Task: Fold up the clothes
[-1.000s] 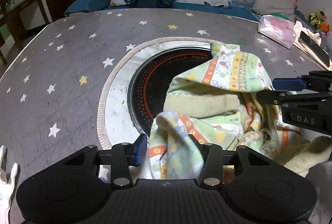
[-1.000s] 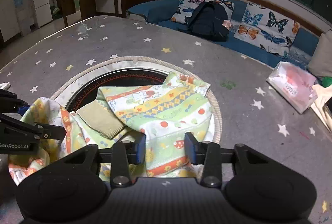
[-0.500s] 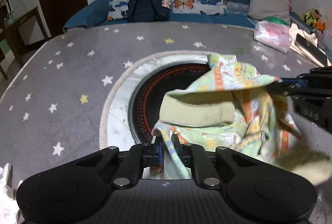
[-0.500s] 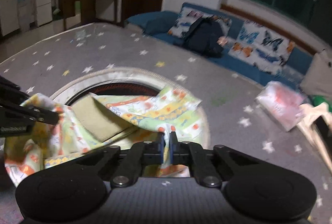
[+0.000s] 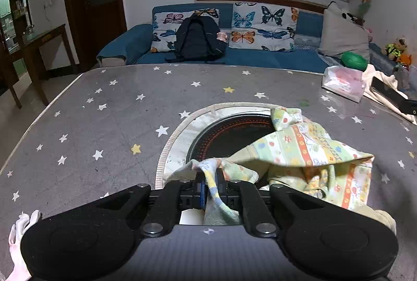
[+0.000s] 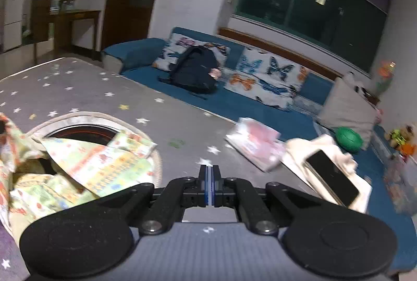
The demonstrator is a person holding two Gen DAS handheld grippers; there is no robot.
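A patterned green, yellow and orange garment (image 5: 307, 148) lies crumpled over the round black hotplate (image 5: 229, 132) in the grey star-print table. My left gripper (image 5: 210, 182) is shut on a fold of the garment, lifted above the table. In the right wrist view the garment (image 6: 99, 163) hangs at the left. My right gripper (image 6: 209, 174) is shut with nothing visible between its fingers, raised and pointing toward the sofa.
A pink-and-white packet (image 5: 342, 83) and a phone on white cloth (image 6: 331, 182) lie at the table's right. A blue sofa with butterfly cushions and a black backpack (image 5: 198, 38) stands behind. A white glove (image 5: 18, 242) lies at the near left edge.
Both grippers closed from open. The left took hold of the garment and lifted it. The right rose and swung right; the cloth it pinched half a second ago no longer shows between its fingers.
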